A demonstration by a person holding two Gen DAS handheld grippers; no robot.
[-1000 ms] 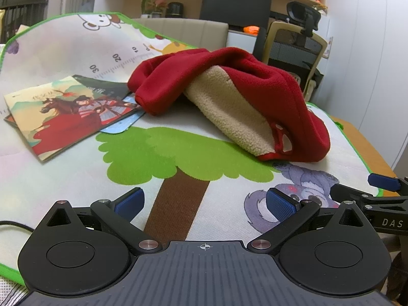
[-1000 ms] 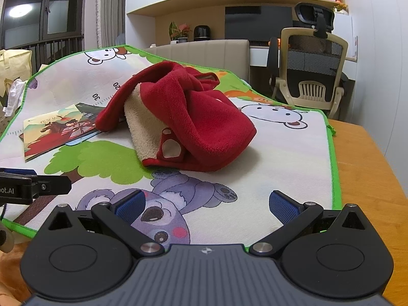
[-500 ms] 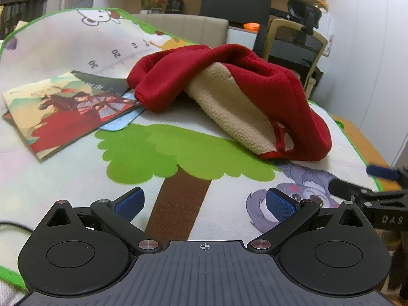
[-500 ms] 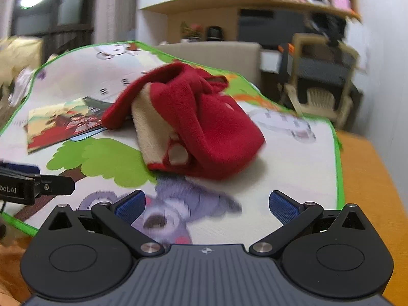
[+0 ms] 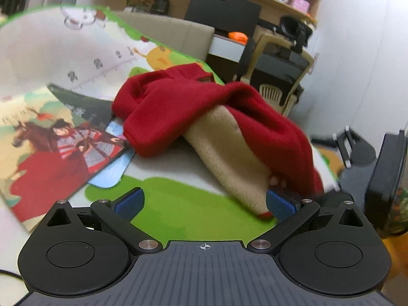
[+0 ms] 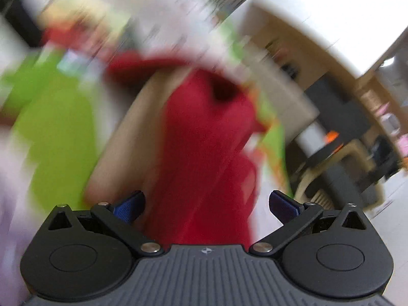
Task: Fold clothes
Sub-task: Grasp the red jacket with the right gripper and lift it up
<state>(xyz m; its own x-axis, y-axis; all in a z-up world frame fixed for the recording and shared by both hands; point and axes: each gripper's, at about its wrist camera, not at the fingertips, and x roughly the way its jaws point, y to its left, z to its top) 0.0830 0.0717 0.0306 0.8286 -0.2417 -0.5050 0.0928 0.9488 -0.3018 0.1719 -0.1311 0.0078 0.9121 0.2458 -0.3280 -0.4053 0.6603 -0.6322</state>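
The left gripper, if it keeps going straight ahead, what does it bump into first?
Probably the red garment. The left gripper is open and low over the mat, and the garment's cream lining already sits beside its right finger. Depth is hard to judge here.

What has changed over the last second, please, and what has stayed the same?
Both grippers moved in on the red garment: the left gripper now reaches its near edge, the right gripper swung in close. Both stayed open, holding nothing. Garment and picture book unmoved.
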